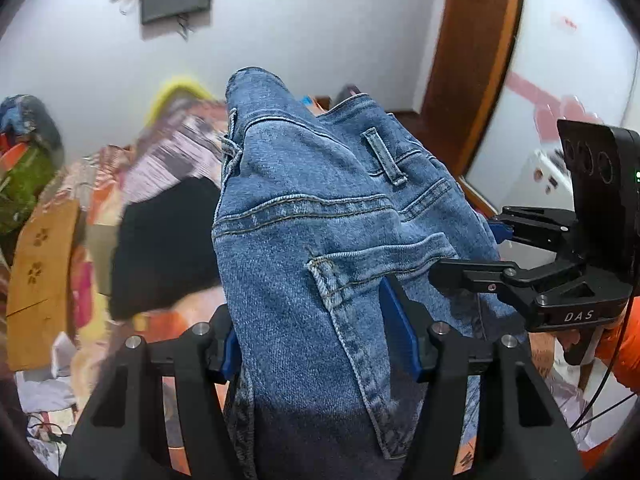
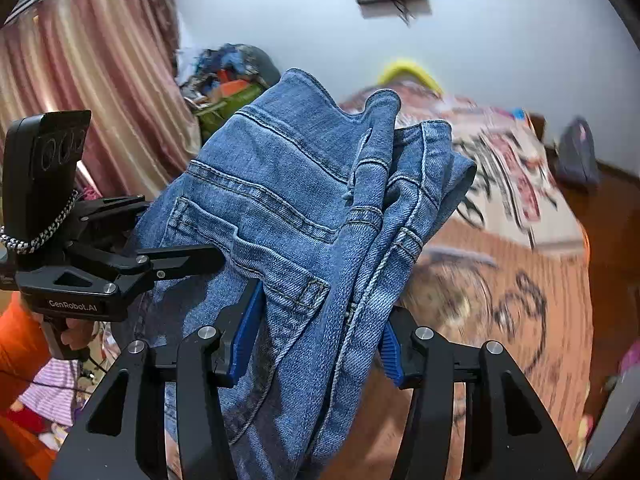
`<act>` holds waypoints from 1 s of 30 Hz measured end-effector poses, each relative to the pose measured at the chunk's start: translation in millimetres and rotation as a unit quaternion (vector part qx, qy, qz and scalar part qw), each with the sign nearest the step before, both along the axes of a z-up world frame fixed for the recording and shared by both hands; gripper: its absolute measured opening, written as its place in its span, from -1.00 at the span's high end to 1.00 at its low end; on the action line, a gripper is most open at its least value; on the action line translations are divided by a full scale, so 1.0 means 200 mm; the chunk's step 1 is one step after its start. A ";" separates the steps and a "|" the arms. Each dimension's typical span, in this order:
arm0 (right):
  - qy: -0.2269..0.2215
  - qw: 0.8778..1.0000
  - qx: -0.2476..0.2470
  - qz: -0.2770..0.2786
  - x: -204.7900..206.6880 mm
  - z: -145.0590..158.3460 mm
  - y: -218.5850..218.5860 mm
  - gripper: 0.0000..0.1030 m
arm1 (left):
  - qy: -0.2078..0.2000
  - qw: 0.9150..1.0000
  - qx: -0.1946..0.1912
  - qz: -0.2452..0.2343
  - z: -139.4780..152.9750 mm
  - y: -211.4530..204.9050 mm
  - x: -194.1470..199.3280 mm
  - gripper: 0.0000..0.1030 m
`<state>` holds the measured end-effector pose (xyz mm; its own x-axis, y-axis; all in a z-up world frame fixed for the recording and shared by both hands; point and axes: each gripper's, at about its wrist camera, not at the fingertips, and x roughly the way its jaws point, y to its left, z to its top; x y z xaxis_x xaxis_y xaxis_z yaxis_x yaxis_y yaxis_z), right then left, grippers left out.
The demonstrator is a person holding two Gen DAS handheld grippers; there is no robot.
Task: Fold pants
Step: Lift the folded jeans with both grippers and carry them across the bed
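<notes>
Blue denim pants (image 1: 320,240), bunched waistband end, hang lifted between both tools. Left gripper (image 1: 320,344): blue pads clamped on thick folded denim, pocket seam and belt loop showing. Right gripper (image 2: 316,340): pads clamped on stitched waistband folds. Patterned bedspread (image 2: 500,280) lies blurred beneath, far right.

light: bright, even, soft shadows | blur: background smeared, denim sharp | edges: fisheye bend, dark corners
</notes>
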<state>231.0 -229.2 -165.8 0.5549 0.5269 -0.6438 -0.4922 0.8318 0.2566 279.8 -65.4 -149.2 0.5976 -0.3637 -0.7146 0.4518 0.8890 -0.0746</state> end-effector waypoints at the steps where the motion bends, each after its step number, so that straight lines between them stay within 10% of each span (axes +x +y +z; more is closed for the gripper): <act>1: -0.008 1.000 0.000 0.006 0.01 0.03 0.03 0.06 | -0.005 1.000 -0.005 0.009 0.03 0.04 0.01 -0.17; 17: -0.071 0.995 0.019 0.066 0.39 0.27 0.48 0.07 | -0.073 0.993 -0.028 0.091 0.28 0.55 0.27 -0.16; 30: -0.050 0.997 -0.003 0.052 0.84 0.16 0.67 0.07 | -0.044 0.993 -0.033 0.102 0.10 0.73 0.77 -0.16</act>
